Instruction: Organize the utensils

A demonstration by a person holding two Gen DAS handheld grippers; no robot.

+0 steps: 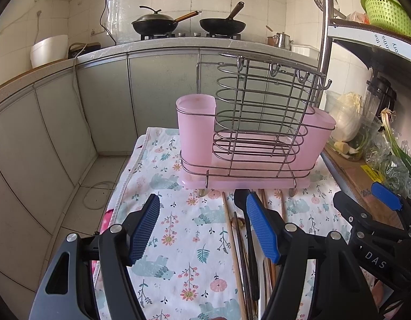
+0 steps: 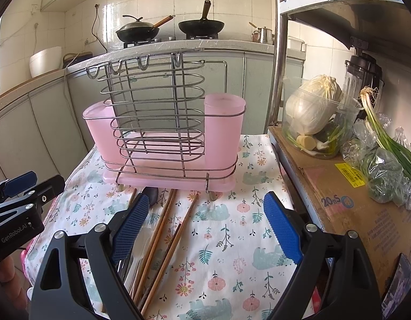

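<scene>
Hovering with both my left gripper (image 1: 202,229) and right gripper (image 2: 205,229) spread wide and empty, I've sorted nothing: chopsticks (image 2: 162,229) and, I think, a dark spoon (image 1: 249,240) lie loose on the floral cloth (image 2: 232,240). Beyond them, the holder (image 2: 165,128) looks empty.

We saw a pale pink holder (image 2: 162,144) in silver wire, and brown chopsticks (image 2: 162,229). The cloth (image 2: 232,229) was white — patterned with pink flowers and teal bears.
</scene>
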